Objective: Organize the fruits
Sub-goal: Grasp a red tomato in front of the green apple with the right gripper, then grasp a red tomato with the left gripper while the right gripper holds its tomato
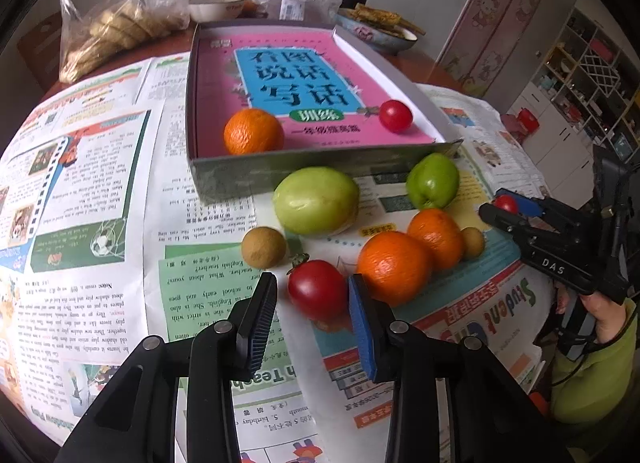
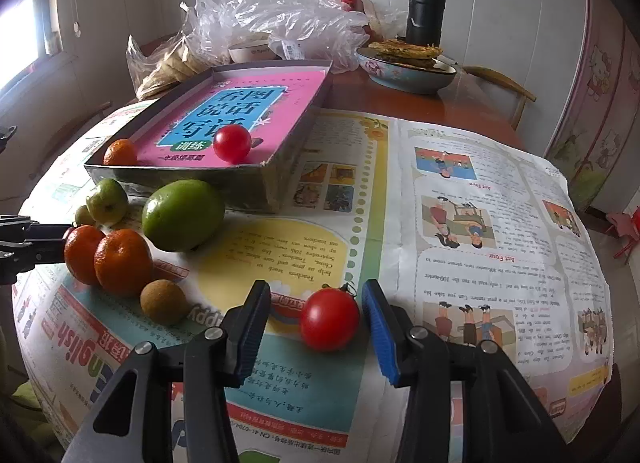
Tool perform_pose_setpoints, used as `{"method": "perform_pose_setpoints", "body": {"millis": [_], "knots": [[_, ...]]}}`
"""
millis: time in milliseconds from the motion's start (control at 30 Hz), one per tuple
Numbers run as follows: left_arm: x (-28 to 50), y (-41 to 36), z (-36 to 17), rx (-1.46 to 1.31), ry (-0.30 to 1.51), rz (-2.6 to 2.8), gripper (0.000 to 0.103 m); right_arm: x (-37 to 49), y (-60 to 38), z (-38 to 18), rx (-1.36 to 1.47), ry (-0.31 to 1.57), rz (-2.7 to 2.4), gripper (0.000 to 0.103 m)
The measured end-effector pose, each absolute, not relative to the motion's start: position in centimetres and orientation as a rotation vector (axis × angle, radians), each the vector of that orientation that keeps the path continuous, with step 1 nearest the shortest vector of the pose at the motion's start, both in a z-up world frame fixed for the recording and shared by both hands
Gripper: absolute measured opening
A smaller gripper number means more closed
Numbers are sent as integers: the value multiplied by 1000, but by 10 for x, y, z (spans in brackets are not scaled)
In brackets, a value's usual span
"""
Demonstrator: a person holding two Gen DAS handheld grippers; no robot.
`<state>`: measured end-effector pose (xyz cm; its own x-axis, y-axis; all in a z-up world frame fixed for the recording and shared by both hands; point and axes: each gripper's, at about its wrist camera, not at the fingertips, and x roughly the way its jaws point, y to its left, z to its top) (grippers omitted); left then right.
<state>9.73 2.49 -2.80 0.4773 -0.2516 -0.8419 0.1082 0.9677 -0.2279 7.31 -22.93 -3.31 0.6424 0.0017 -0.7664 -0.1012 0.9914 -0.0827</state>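
The left gripper (image 1: 312, 299) sits low in the centre of its own view with a red tomato (image 1: 318, 289) between its jaws; the blue pad (image 1: 362, 323) on the right is at the tomato's skin, while a narrow gap shows beside the black pad (image 1: 260, 319) on the left, so the jaws are spread and not yet pinching. Just right of that tomato lie two oranges (image 1: 394, 267), touching each other, with a small brown fruit (image 1: 473, 241) behind them and another brown fruit (image 1: 263, 246) at centre left.

The right gripper (image 2: 316, 319) is likewise low in the centre of its view, jaws apart around a second tomato (image 2: 330, 319) (stem still on), with clear space on the left side and a sliver on the right. It rests on newspaper (image 2: 480, 223) covering the table.

Further up, two green fruits (image 1: 316, 201) lie in front of a shallow grey box (image 1: 320, 171). Inside it, on a pink book (image 1: 304, 83), sit an orange (image 1: 253, 131) at the near left corner and a small tomato (image 1: 395, 115) at the near right. Plastic bags (image 2: 280, 23), a bowl of flatbread (image 2: 408, 63) and a dark flask (image 2: 426, 11) fill the top of the frame.
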Motion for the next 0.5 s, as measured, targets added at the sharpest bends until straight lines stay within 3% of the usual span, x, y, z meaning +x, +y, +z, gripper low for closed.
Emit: {"method": "perform_pose_setpoints", "body": {"millis": [333, 433, 500], "knots": [[102, 17, -30, -117, 1052, -212, 35, 77, -229, -34, -126, 865, 72, 39], [102, 18, -30, -120, 1052, -213, 35, 76, -229, -34, -125, 861, 82, 29], [102, 18, -30, -122, 1052, -216, 33, 75, -229, -34, -126, 860, 87, 28]]}}
